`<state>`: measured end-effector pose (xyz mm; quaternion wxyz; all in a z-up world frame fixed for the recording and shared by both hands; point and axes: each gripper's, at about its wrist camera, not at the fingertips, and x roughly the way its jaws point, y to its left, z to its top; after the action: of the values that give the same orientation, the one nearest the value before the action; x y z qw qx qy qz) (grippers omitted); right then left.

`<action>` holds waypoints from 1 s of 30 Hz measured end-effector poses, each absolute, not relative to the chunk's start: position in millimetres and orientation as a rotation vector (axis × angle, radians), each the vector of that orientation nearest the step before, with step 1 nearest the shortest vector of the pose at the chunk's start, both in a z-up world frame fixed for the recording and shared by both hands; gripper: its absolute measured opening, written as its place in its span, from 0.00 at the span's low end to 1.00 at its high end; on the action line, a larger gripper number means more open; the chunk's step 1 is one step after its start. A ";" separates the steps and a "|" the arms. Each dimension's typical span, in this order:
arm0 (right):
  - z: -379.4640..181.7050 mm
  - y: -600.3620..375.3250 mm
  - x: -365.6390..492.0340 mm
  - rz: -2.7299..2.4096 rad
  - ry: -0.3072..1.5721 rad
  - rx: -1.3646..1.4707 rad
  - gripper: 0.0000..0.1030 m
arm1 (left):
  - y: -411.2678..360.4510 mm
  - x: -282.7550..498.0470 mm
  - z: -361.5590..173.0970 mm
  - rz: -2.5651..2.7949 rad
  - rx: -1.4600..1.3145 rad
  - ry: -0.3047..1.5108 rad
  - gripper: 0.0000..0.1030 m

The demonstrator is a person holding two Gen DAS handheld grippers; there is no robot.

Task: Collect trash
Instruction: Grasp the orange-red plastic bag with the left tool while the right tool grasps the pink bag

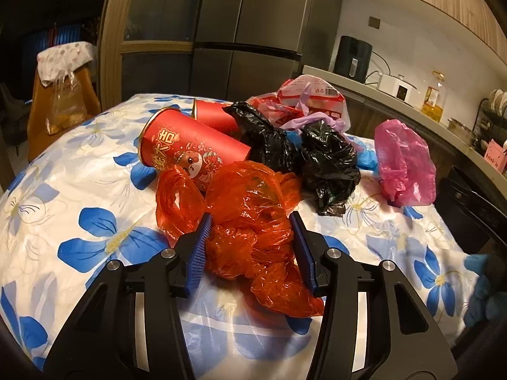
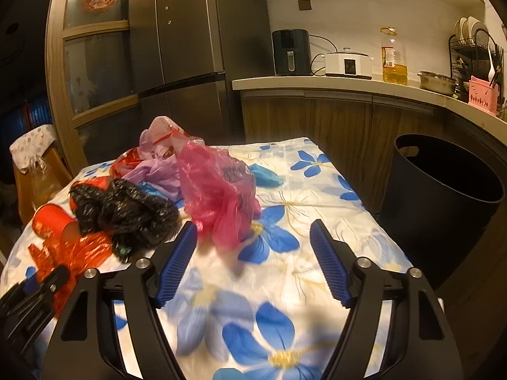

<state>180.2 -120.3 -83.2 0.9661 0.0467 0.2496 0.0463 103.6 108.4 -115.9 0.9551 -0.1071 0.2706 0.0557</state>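
A crumpled orange-red plastic bag [image 1: 250, 215] lies on the flowered tablecloth [image 1: 79, 221]. My left gripper [image 1: 252, 221] is open with the bag between its blue pads, not squeezed. Behind it lie a red tube can [image 1: 187, 145], a black bag [image 1: 304, 155], a pink bag [image 1: 402, 161] and a red-white wrapper pile [image 1: 310, 98]. My right gripper [image 2: 253, 231] is open and empty above the cloth, just in front of the pink bag [image 2: 218, 190]. The black bag [image 2: 126, 212] and the orange bag [image 2: 63, 253] lie to its left.
A black bin [image 2: 443, 196] stands beside the table's right edge. A kitchen counter [image 2: 348, 80] with appliances and an oil bottle runs behind. A fridge [image 2: 190, 47] and a chair with a bag [image 1: 63, 101] stand beyond the table.
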 end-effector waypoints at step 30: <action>-50.2 -147.3 152.3 0.111 0.419 0.144 0.03 | 72.7 66.9 -58.4 0.010 -0.164 0.435 0.42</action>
<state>152.3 -147.3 -50.2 0.9740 0.0714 0.2077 0.0551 66.9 72.7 -58.4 0.9731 -0.0812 0.2157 0.0051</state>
